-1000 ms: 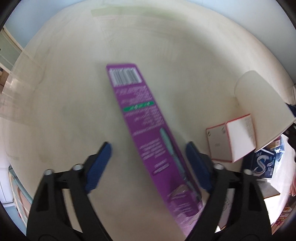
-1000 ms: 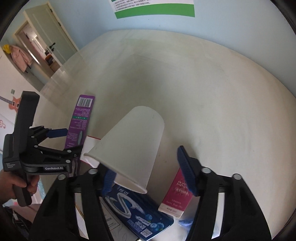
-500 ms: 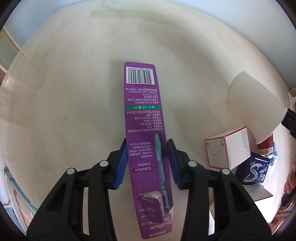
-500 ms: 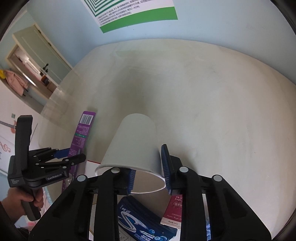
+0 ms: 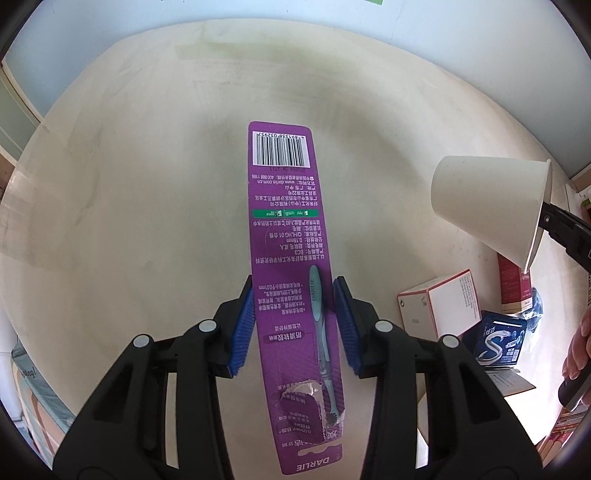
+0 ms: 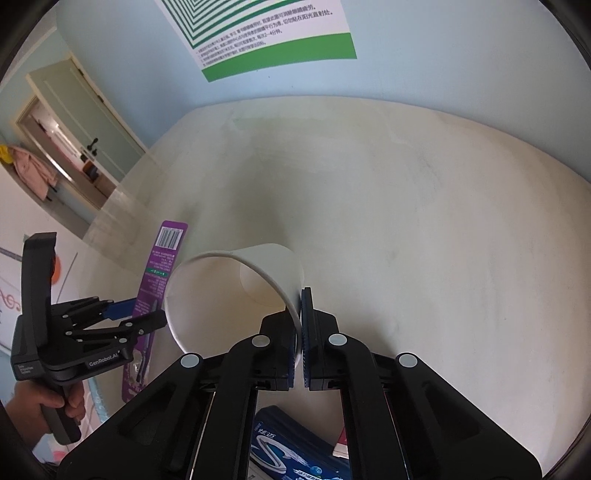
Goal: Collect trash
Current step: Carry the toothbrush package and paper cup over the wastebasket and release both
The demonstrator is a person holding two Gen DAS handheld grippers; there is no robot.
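My left gripper (image 5: 295, 295) is shut on a long purple toothbrush package (image 5: 288, 236), held lengthways above the cream table (image 5: 147, 184). Its barcode end points away from me. The package also shows in the right wrist view (image 6: 159, 273), with the left gripper (image 6: 122, 314) on it. My right gripper (image 6: 300, 306) is shut on the rim of a white paper cup (image 6: 229, 291), lifted with its mouth toward the camera. The cup shows at the right of the left wrist view (image 5: 487, 206).
A white box with red edges (image 5: 439, 306), a blue gum box (image 5: 498, 339), a dark red box (image 5: 513, 284) and papers lie at the table's right side. The blue box (image 6: 288, 450) sits under my right gripper. A blue wall with a green poster (image 6: 266, 33) stands behind.
Both grippers closed, the left on the purple package, the right on the cup's rim. Both items have since lifted off the table, and the cup has tipped mouth toward the right camera.
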